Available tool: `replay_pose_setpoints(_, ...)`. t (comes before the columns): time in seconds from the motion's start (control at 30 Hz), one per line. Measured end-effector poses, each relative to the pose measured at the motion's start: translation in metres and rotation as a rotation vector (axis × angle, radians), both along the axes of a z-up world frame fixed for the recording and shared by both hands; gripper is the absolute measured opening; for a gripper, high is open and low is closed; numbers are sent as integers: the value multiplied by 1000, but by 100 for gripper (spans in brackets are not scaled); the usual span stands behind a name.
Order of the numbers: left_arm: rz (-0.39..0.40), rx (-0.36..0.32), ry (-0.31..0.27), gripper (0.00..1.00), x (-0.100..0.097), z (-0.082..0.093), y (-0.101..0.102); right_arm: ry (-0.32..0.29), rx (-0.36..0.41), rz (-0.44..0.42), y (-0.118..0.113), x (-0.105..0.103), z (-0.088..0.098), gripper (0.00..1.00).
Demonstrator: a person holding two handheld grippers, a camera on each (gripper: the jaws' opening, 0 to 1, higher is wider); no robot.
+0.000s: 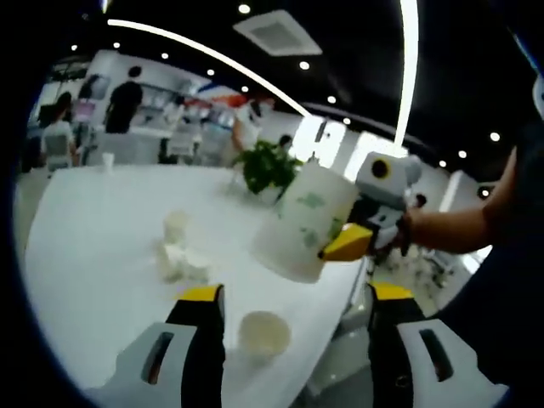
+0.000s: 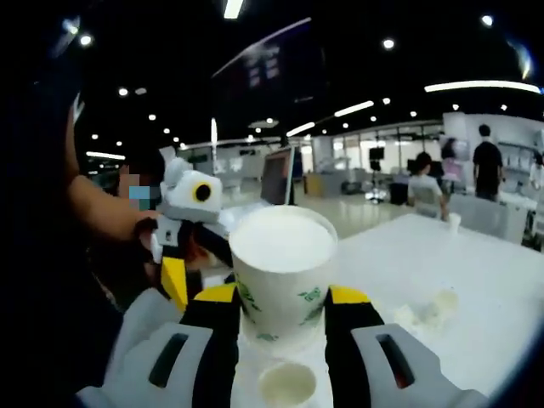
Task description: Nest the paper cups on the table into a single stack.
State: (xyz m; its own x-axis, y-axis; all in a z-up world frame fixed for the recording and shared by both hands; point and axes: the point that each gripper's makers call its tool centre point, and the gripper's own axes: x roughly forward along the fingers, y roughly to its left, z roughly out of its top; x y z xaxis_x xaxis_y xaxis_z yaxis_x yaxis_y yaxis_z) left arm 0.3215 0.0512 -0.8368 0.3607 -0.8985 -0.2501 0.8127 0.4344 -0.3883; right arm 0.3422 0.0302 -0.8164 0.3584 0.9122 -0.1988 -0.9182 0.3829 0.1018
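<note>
The right gripper (image 2: 279, 319) has its jaws clenched on a matte, tapered paper cup (image 2: 279, 265), lifted off the glossy white worktop (image 1: 93, 263). The left gripper (image 1: 293, 327) jaws are released around a loose cup (image 1: 263, 334) at 6 o'clock. More cups (image 1: 177, 251) wait at 9 o'clock, so most nesting remains.

Bright under ceiling light strips (image 1: 408, 68) and spots, glaring off the white table (image 1: 93, 255), soft overall, strongly curved toward edges.

Several paper cups (image 1: 310, 223) show, one potted plant (image 1: 267, 168), two tools (image 1: 289, 293).
</note>
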Motion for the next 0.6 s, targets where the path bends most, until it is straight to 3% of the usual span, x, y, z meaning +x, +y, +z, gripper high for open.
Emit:
replay_pose_setpoints(0.2,-55,-69,12,48,-9,14,-7,24,14,7,0,-2,-6,36)
replay_pose_setpoints(0.33,-49,-87,20,46,-7,18,-5,26,12,29,0,-6,-8,36)
replay_pose_setpoints(0.5,-44,-158,51,40,-8,29,-3,27,17,50,1,-11,-6,36)
replay_pose_setpoints(0.6,-29,-163,44,31,-5,29,1,25,27,64,2,-12,-4,36)
